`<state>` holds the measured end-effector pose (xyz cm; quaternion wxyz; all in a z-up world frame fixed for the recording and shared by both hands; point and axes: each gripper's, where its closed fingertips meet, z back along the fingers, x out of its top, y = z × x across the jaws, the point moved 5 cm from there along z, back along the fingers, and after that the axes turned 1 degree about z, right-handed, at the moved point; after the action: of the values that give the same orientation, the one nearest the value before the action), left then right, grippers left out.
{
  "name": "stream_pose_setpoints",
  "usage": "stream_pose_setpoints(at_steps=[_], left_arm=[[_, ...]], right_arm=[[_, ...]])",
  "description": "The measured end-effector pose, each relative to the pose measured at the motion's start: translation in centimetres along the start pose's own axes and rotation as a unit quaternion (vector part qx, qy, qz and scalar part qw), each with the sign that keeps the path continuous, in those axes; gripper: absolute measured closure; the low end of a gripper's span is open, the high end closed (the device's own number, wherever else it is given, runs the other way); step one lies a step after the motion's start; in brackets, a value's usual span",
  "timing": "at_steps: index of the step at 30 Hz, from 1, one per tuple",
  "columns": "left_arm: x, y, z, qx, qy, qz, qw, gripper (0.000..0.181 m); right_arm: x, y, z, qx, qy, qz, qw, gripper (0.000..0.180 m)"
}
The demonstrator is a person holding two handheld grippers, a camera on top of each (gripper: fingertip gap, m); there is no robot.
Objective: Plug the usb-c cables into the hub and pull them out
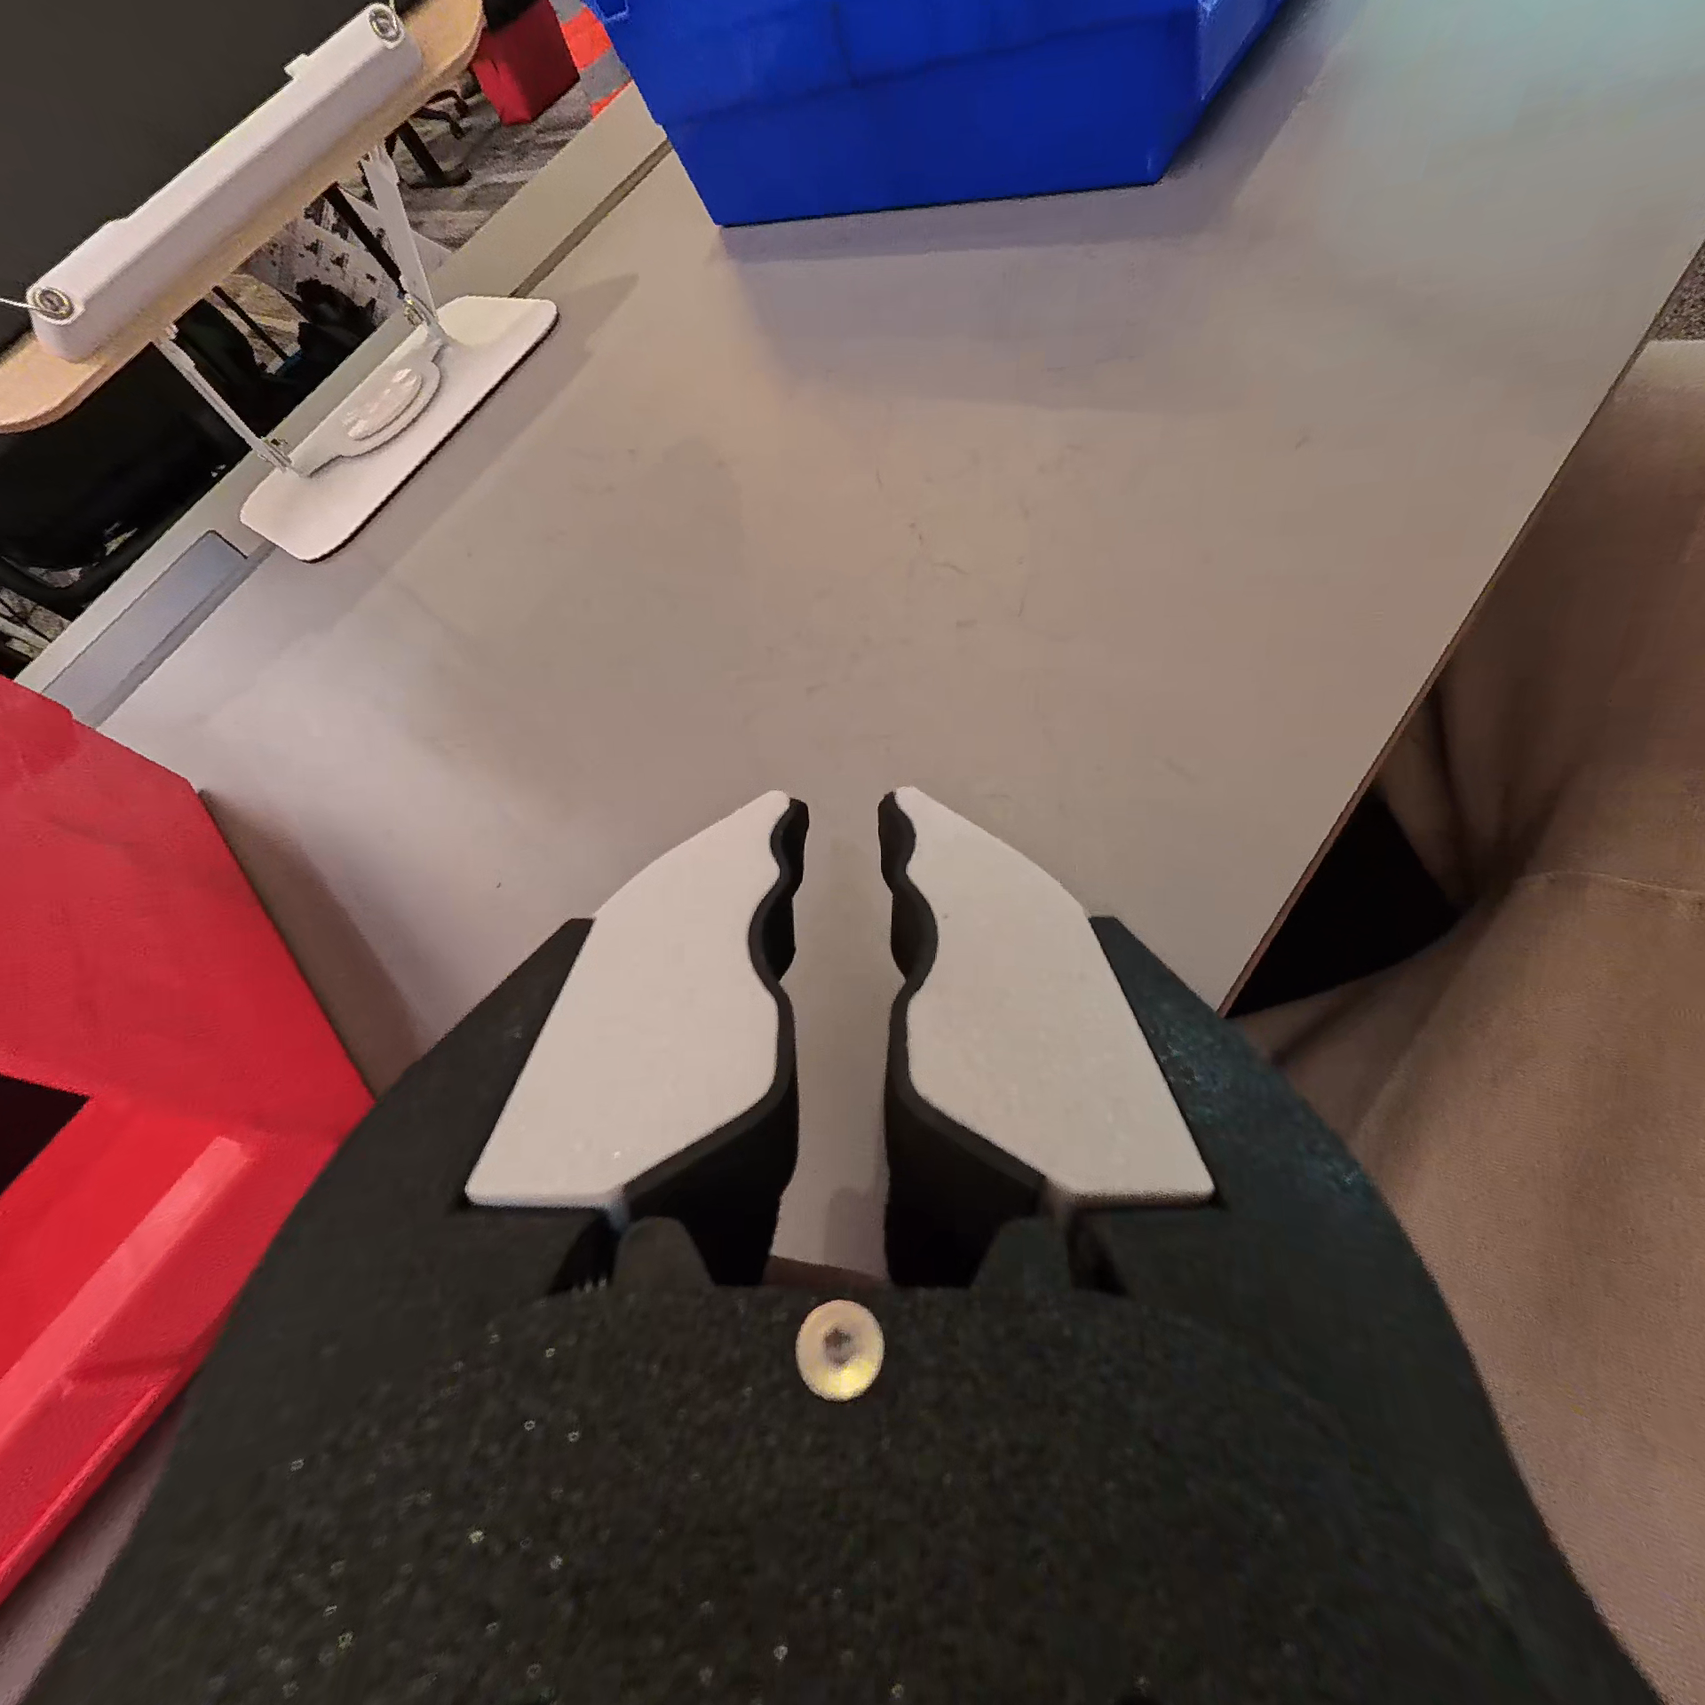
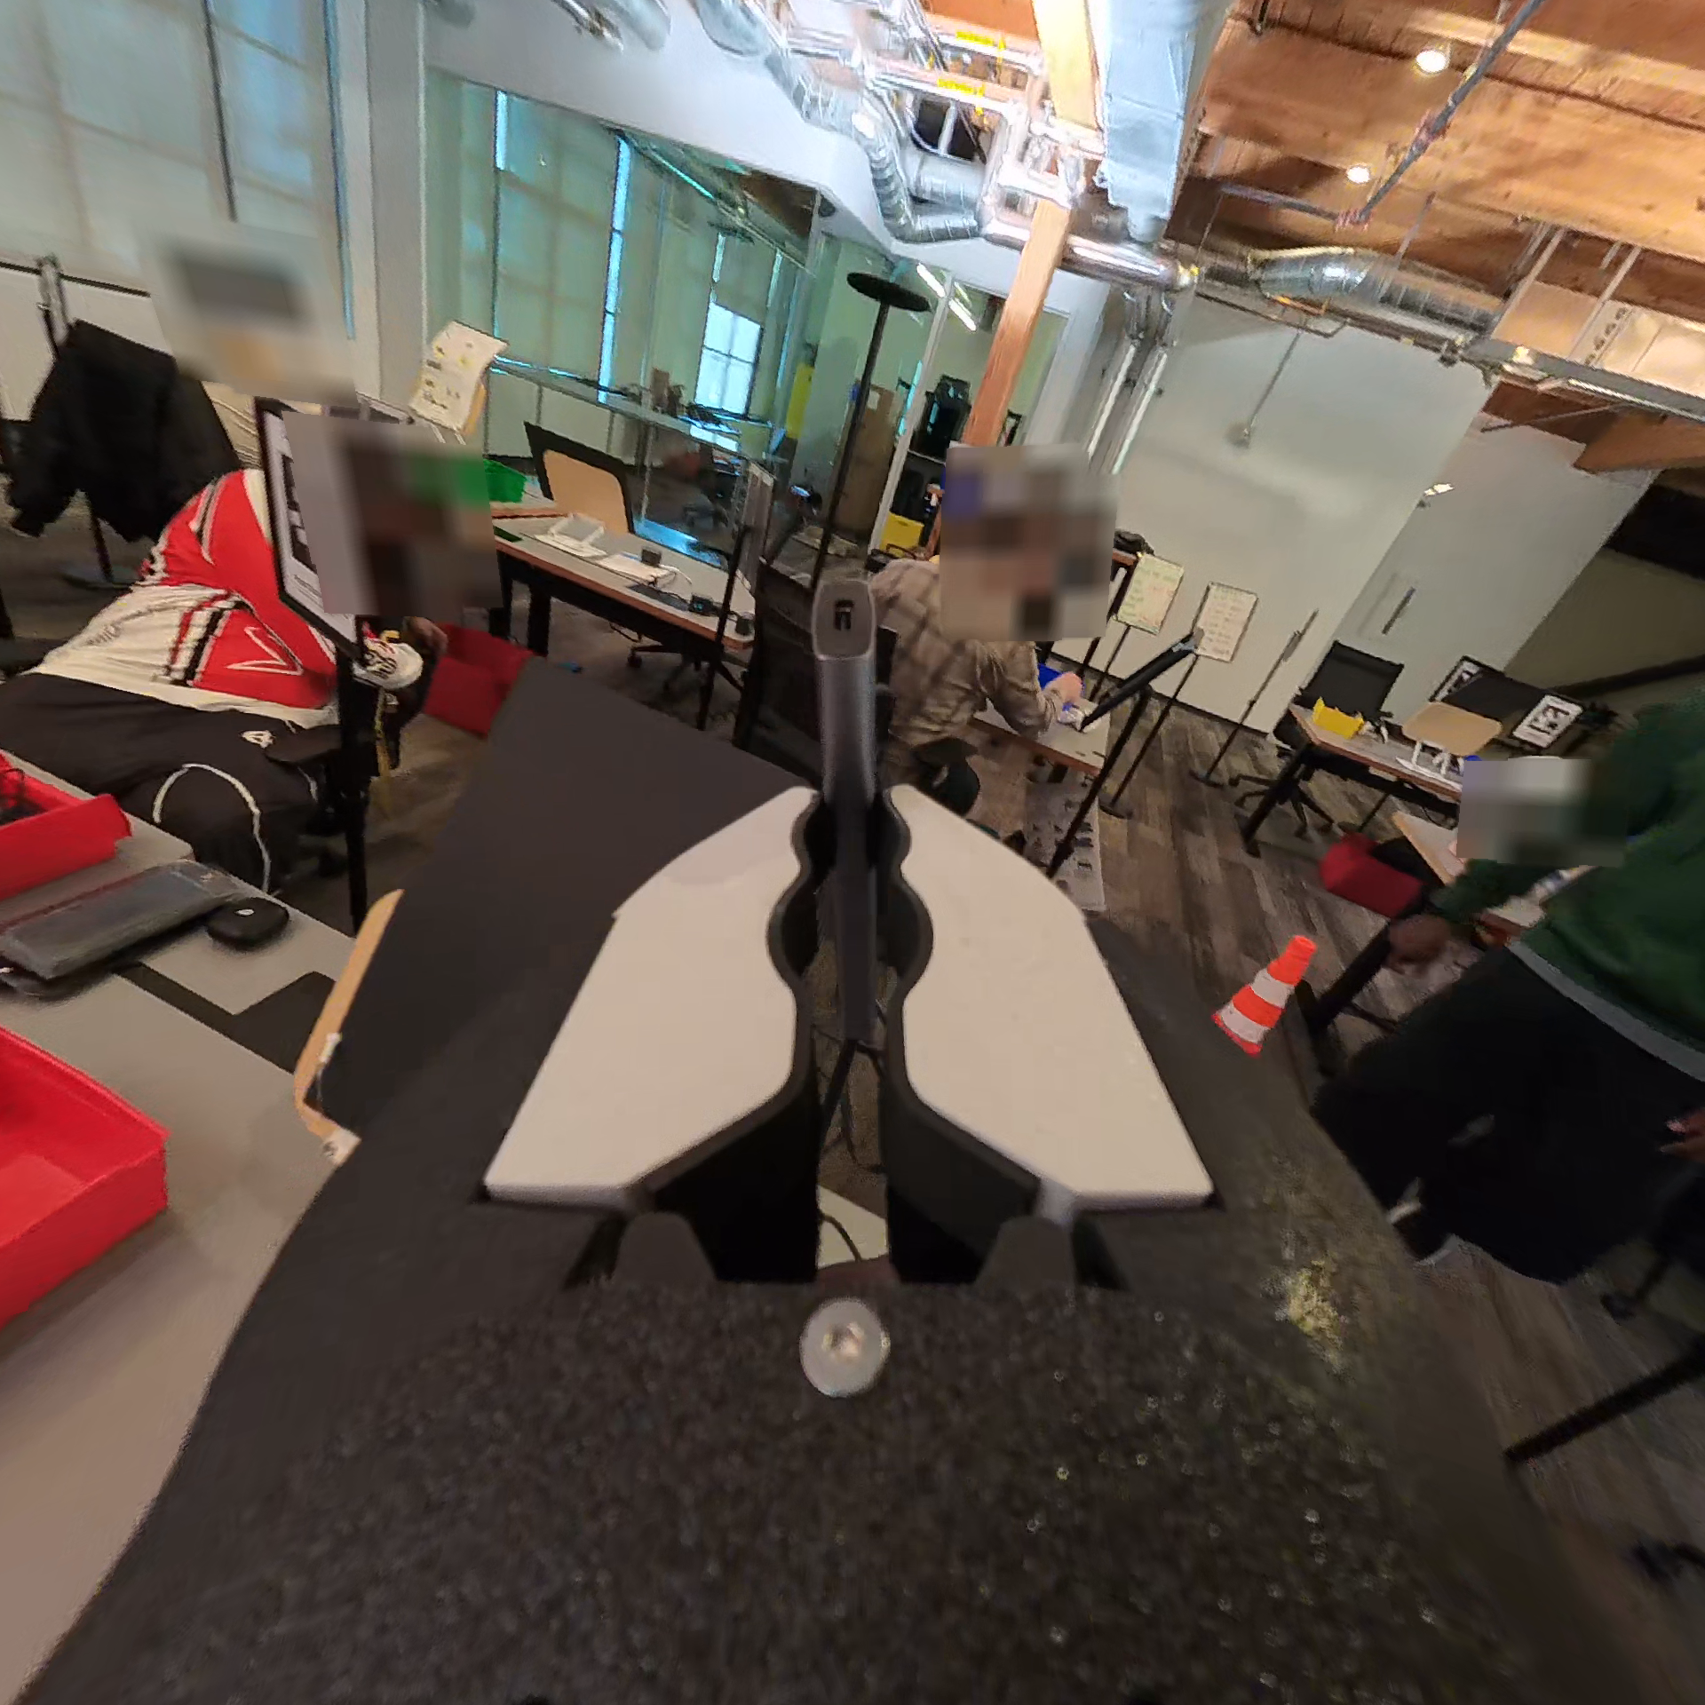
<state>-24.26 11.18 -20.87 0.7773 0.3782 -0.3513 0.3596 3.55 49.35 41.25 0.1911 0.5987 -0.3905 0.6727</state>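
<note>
Right tool (image 2: 844, 812) clamps the hub (image 2: 844, 720) (small white mark, unreadable).

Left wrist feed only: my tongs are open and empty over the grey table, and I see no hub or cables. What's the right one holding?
Observer: The right tongs are shut on a slim grey bar, apparently the hub, seen edge-on.
Operator: Where's it aimed?
Observer: Out across the room rather than downward. The hub's far end sticks out well past the tongs.
Operator: Any cable on it?
Observer: A thin dark cable trails from its near end, down between the tongs. I can't tell where it leads.
</note>
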Motion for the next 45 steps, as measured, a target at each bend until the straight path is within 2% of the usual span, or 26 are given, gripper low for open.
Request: stream_pose_setpoints(at_steps=[7,13,18,23,27,31,37,42,45], left_arm=[[-0.3,-0.1,-0.2,0.000,0.011,-0.010,1.000,0.166],[-0.3,-0.3,-0.3,-0.005,0.012,-0.014,1.000,0.166],[-0.3,-0.5,-0.4,-0.008,0.015,-0.017,1.000,0.166],[-0.4,-0.6,-0.3,-0.009,0.019,-0.019,1.000,0.166],[-0.5,-0.6,-0.3,-0.009,0.022,-0.022,0.999,0.166],[-0.7,-0.7,-0.4,-0.011,0.027,-0.027,0.999,0.166],[-0.7,-1.0,-0.6,-0.009,0.033,-0.041,0.999,0.166],[-0.9,-1.1,-0.9,-0.008,0.043,-0.054,0.998,0.166],[-1.1,-1.1,-1.0,-0.006,0.048,-0.060,0.997,0.166]], right_arm=[[0.1,-3.2,0.2,-0.042,-0.003,-0.025,0.999,0.170],[1.5,-3.0,1.1,-0.046,-0.034,-0.019,0.998,0.170],[4.4,-0.4,2.1,0.007,-0.091,-0.014,0.996,0.170],[1.7,1.9,0.3,0.043,-0.027,0.011,0.999,0.170],[-3.9,2.9,-1.5,0.081,0.054,0.007,0.995,0.171],[-12.5,4.2,-3.2,0.136,0.178,0.007,0.975,0.171],[-28.7,6.5,-4.9,0.192,0.349,0.018,0.917,0.171],[-42.2,10.3,-5.7,0.231,0.436,0.046,0.869,0.170],[-48.4,12.8,-6.1,0.258,0.484,0.094,0.831,0.170]])
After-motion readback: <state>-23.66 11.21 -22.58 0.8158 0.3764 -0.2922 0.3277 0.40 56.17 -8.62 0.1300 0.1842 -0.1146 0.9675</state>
